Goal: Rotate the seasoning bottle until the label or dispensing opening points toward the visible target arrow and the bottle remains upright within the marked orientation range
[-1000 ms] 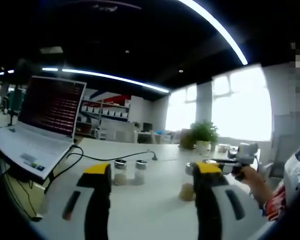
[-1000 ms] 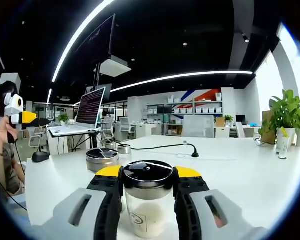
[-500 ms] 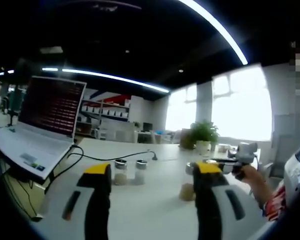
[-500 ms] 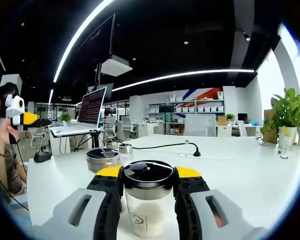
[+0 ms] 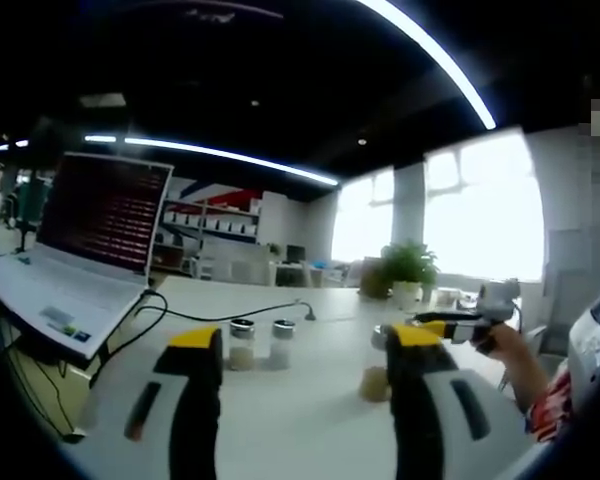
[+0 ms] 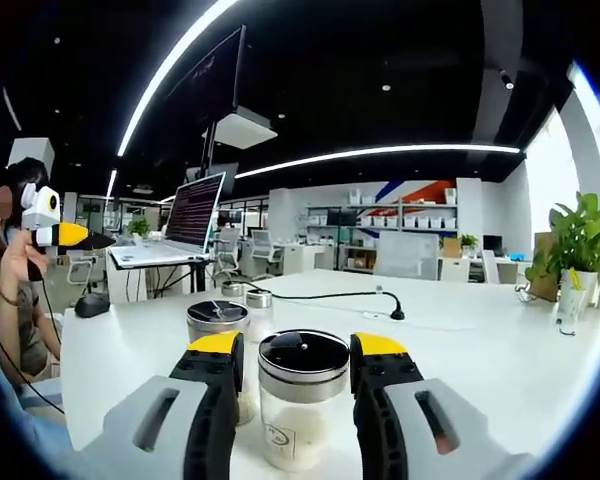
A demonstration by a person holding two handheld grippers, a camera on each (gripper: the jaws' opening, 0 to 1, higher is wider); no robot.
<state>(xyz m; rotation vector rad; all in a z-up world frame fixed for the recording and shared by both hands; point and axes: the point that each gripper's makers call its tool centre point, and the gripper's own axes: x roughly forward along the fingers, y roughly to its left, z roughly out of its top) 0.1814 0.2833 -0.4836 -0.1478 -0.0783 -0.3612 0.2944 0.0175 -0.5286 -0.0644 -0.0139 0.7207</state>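
Released by the right gripper, the seasoning bottle stands beside another jar.

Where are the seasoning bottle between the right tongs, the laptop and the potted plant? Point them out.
seasoning bottle point(image 6: 302, 400): right gripper view, glass body under the black lid.
laptop point(image 5: 102, 212): left gripper view, lit screen.
potted plant point(image 6: 583, 236): right gripper view, green leaves.

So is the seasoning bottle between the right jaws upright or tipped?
Upright: the seasoning bottle stands on the table, black lid level on top.
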